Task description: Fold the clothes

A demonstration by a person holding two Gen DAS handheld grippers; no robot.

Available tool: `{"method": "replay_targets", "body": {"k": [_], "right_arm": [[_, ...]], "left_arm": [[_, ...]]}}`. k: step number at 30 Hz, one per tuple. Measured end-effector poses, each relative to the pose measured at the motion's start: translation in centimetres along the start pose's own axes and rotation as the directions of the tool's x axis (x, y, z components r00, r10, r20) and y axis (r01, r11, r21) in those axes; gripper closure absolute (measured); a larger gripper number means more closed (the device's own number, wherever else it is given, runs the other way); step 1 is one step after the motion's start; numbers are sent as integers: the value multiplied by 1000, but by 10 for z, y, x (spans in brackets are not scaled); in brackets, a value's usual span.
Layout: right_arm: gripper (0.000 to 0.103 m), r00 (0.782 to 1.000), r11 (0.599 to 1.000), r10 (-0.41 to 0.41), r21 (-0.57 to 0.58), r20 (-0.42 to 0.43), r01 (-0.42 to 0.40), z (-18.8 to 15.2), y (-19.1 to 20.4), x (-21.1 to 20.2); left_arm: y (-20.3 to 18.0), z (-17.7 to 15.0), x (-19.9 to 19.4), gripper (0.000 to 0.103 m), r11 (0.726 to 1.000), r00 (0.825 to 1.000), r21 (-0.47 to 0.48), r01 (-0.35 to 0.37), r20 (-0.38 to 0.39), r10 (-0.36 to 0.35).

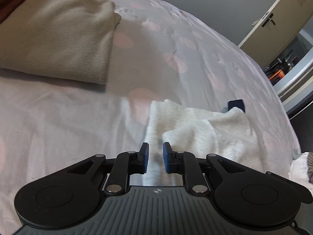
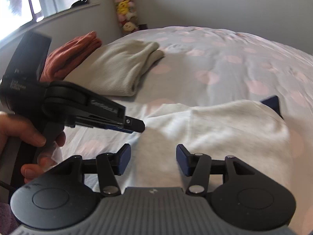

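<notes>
A white garment (image 1: 195,125) (image 2: 225,125) lies rumpled on the dotted bed cover (image 1: 176,49) (image 2: 234,58). My left gripper (image 1: 156,146) hangs over its near left edge. A narrow gap shows between its blue pads, and I see no cloth in the gap. From the right wrist view the left gripper (image 2: 139,126) shows side-on in a person's hand (image 2: 29,133), its tip at the garment's edge. My right gripper (image 2: 151,148) stands open above the white garment with nothing between its fingers.
A folded beige garment (image 1: 58,39) (image 2: 121,68) lies further back on the bed, beside a folded rust-orange one (image 2: 72,54). A small dark blue item (image 1: 237,104) (image 2: 272,101) pokes out behind the white garment. A door (image 1: 273,19) stands off the bed's right side.
</notes>
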State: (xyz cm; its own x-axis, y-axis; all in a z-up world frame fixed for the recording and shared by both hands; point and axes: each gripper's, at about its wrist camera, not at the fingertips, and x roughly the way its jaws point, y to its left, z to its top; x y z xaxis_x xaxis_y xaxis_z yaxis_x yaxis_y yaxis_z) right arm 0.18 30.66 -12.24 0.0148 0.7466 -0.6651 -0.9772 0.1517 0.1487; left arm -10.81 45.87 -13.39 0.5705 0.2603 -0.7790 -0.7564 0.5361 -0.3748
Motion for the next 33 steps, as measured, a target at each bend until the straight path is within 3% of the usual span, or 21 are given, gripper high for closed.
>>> {"method": "replay_targets", "body": {"k": [3,5,7,9,14,15,17,18,20,22,24,27,30,33], "right_arm": [[48,999,999,-11,-30,-45,9,4,16,19],[42,997,999,-35,-39,-70,32,7,24,32],[24,994,997,-57,-49,-94,53,9,32,44],[17,989,995,-85,-69,-119,77,10,40,56],[15,973,976,-185,-141,-141,165,8,53,75],[18,969,970,-208,-156,-136,187,7,54,75],[32,959,955,-254,-186,-125,229,4,56,76],[49,956,951,-268,-191,-117,243,4,56,75],[63,959,955,-264,-168,-98,246,5,50,66],[84,965,963,-248,-132,-83,236,7,42,55],[90,970,969,-237,-89,-56,232,11,33,41],[92,967,966,-254,-42,-3,254,14,23,18],[92,967,967,-253,-5,-4,253,15,14,9],[92,969,969,-245,19,-11,245,13,11,10]], "left_arm": [[17,4,-6,87,998,1000,-50,-27,8,28],[28,8,-8,85,996,999,-80,-39,12,40],[35,12,-7,84,995,999,-92,-48,15,49],[39,15,-6,82,994,999,-99,-45,14,47],[47,18,-2,78,993,1000,-111,-23,4,24],[48,18,-2,78,993,1000,-115,-23,5,23],[51,19,-3,78,992,1000,-123,-20,9,21],[52,18,-3,78,992,1000,-126,-17,10,18],[53,18,-4,77,991,1000,-132,-11,13,13],[53,18,-5,77,991,1000,-136,0,14,2],[53,18,-4,77,990,1000,-141,29,13,-27],[52,18,0,77,985,997,-150,81,-2,-82],[48,16,12,77,979,988,-155,134,-52,-144],[39,11,29,59,976,977,-149,161,-118,-179]]}}
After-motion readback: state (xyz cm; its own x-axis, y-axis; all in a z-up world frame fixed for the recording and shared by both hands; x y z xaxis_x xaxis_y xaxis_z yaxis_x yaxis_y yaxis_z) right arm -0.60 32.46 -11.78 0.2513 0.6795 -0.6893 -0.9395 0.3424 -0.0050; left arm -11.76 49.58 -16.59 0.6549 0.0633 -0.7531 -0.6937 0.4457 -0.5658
